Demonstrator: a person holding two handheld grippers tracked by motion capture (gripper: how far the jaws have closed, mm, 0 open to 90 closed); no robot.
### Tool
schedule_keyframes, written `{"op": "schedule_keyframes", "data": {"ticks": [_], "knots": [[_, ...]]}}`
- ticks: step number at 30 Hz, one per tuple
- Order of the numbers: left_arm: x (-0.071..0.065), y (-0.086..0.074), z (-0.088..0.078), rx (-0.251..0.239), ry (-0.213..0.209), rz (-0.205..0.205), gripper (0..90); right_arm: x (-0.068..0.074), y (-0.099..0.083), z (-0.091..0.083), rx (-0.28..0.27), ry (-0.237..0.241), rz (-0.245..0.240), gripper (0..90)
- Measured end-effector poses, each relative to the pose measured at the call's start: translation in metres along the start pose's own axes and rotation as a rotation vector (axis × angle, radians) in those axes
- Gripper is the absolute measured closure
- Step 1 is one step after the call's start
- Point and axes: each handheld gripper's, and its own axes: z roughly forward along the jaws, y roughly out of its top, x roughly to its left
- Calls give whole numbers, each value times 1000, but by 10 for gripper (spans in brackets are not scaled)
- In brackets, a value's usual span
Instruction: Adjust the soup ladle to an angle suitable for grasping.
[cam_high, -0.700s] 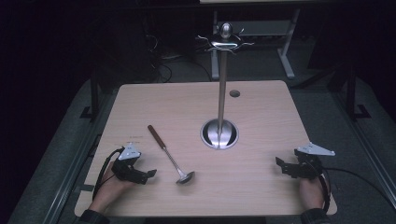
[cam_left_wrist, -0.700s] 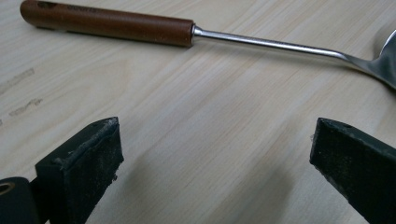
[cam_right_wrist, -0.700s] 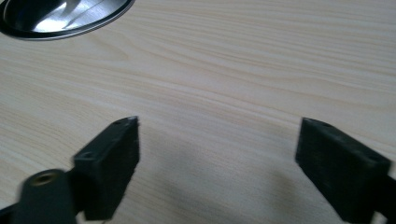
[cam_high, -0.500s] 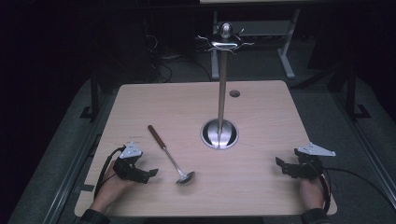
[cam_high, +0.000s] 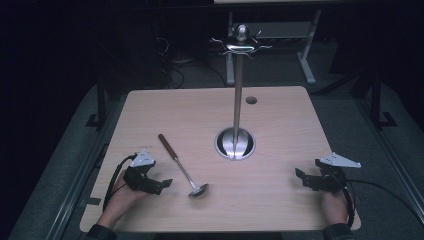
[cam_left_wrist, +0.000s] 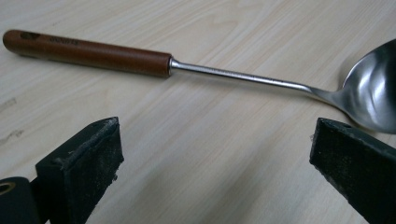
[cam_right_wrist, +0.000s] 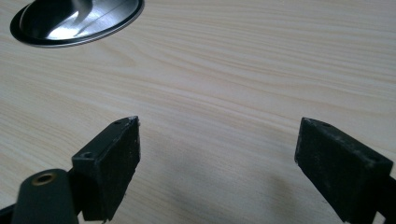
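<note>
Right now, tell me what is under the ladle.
The ladle lies flat on the bare wooden table, bowl toward the person; nothing else shows beneath it. The patch of wood right under its bowl and handle is covered, so unseen.

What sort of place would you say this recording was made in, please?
Probably a lab or studio set-up, not a kitchen: a bare wooden table in a dark room, cables on the floor behind, and just a ladle and a hook stand laid out.

On the table (cam_high: 280, 210) lie one ladle (cam_high: 181, 166), just left of the one metal stand (cam_high: 238, 100), and two grippers flanking it.
</note>
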Motion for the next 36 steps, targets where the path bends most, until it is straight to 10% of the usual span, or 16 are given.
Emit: {"op": "schedule_keyframes", "data": {"ticks": [16,36], "knots": [[-14,29,6,-49,-52,21,354,0,0,0,4,4,-3,137],[-41,54,33,49,-137,46,900,-1,0,0,-3,10,11,137]]}}
